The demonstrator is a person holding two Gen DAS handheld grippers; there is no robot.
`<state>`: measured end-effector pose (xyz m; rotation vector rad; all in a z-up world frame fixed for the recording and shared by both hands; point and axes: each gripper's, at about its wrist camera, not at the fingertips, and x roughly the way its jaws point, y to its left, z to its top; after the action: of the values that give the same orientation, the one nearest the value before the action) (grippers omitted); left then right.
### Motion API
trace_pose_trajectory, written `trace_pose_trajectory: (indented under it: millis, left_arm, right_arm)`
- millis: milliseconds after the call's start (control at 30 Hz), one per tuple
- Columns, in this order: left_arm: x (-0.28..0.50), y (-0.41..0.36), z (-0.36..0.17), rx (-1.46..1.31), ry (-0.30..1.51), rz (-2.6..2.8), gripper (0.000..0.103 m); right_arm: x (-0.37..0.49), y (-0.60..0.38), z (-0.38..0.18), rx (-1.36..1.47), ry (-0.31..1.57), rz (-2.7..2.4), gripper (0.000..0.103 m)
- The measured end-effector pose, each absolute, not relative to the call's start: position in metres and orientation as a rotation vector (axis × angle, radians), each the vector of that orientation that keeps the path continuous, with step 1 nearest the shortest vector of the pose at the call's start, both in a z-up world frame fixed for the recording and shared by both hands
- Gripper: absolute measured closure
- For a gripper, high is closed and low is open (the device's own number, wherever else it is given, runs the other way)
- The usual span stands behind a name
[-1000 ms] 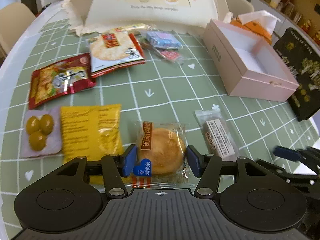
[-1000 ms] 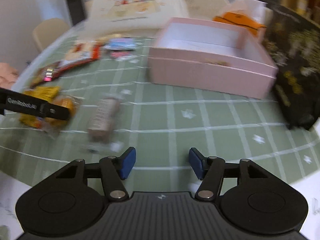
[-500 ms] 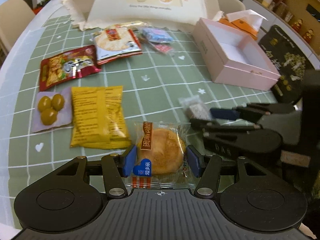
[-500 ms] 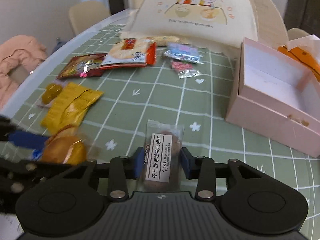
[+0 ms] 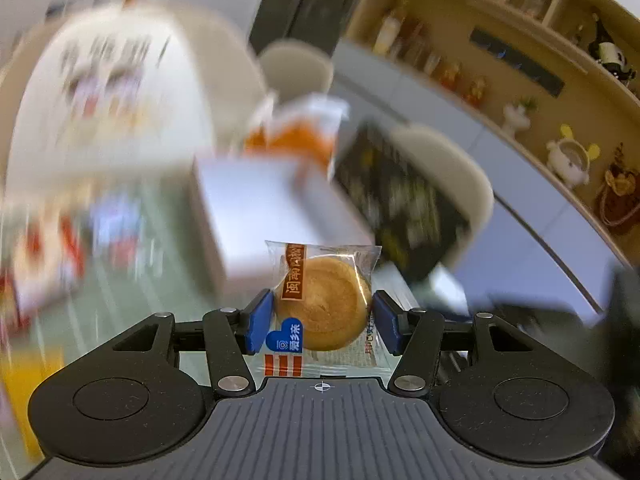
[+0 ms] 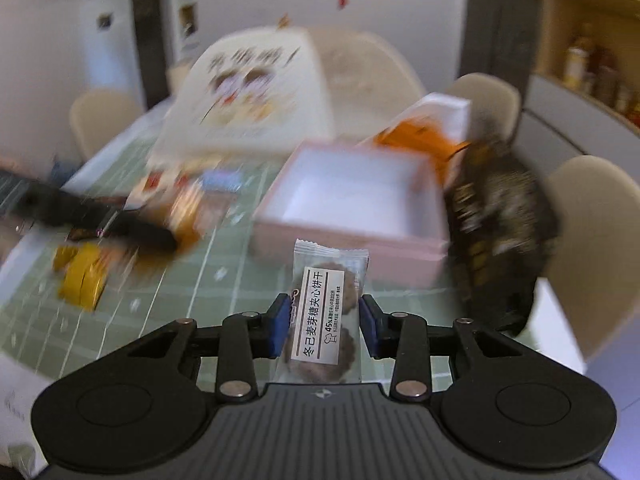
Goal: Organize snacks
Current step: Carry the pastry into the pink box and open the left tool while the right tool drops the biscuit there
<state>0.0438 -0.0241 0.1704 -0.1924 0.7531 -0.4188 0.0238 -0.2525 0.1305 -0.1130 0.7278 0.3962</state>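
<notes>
My left gripper [image 5: 323, 320] is shut on a round golden pastry [image 5: 326, 300] in a clear wrapper, held off the table. My right gripper [image 6: 323, 326] is shut on a clear packet of brown sandwich biscuits [image 6: 320, 316] with a white label, also lifted. The open pink box [image 6: 352, 248] stands just beyond the biscuit packet in the right wrist view. In the left wrist view the pink box [image 5: 256, 216] is blurred, behind and left of the pastry. A dark blurred shape at the left of the right wrist view looks like the left gripper [image 6: 100, 220].
A green checked tablecloth [image 6: 192, 280] carries a yellow packet [image 6: 80, 280] and other blurred snacks at the left. A black patterned bag [image 6: 496, 232] lies right of the box, an orange tissue pack [image 6: 420, 136] behind it. A cream food cover [image 6: 248, 92] and chairs stand at the back.
The right gripper closed on the biscuit packet. Both grippers then rose off the table with their snacks, and both views swung up toward the pink box.
</notes>
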Motion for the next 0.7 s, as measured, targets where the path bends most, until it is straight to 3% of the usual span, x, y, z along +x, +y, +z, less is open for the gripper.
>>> trace_pose_trajectory:
  millis: [100,267,467,700]
  left_arm:
    - [0.109,-0.040,0.172,-0.224,0.714,-0.414,0.043]
    - [0.195,-0.048,0.121,-0.296,0.831,-0.307,0.048]
    - [0.143,-0.006,0.130,-0.442,0.714,-0.321,0.048]
    - [0.075,0.035,0.114,-0.438,0.802,-0.229,0.048]
  right_arm:
    - [0.021,-0.260,0.139,-0.109,0.688,0.359,0.066]
    - [0.025,-0.270,0.134,-0.086,0.709,0.315,0.066]
    - [0.046,-0.287,0.129,-0.026,0.751,0.286,0.066]
    - [0.140,-0.256,0.173,-0.016,0.680,0.357,0.065]
